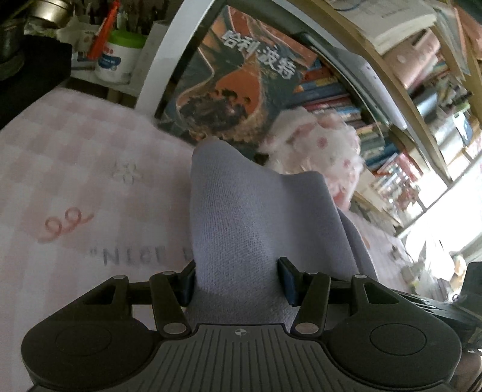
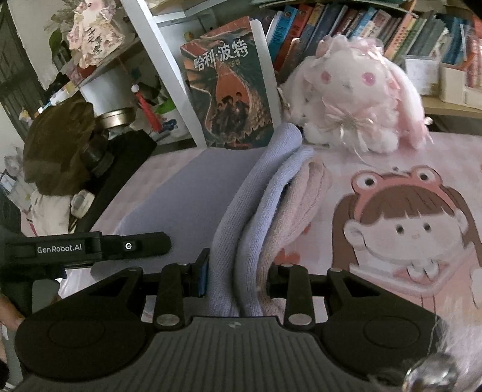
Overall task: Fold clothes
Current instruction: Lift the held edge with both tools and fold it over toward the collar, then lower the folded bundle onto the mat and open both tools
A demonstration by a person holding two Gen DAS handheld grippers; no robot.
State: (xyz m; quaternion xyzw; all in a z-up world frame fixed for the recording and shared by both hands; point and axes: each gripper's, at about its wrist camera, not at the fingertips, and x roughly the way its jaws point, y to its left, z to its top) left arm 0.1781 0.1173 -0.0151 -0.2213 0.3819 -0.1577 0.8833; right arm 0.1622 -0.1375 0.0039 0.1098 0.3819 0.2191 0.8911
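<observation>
While both claws bite down on it, the purple cloth (image 2: 192,187) lies spread over the pink bed sheet (image 1: 75,181), with part of it lifted off the bed.

At the far left edge of the bed, seen from the right wrist, sits a dark brown lump (image 2: 57,144) next to a round metal tin (image 2: 116,119). A white tub with a green lid (image 1: 120,57) stands on the shelf behind. Next comes the white shelf post (image 2: 168,72). A big book with a red and dark cover (image 2: 232,90) leans just behind the back edge of the bed, right past the cloth.

The left claw (image 1: 238,282) is clenched on a thick fold of purple cloth that stands up like a hill and hides much of the view ahead. The right claw (image 2: 238,279) is squeezed onto a bunched roll of the same cloth, with a pink cloth (image 2: 304,205) tucked into its right side.

Further right, a fluffy white and pink toy bunny (image 2: 358,99) sits by the back edge, close to the tip of the roll. Rows of books (image 2: 346,27) fill the shelf behind it. A cartoon girl in a frog hat (image 2: 403,229) is printed on the sheet at the right.
</observation>
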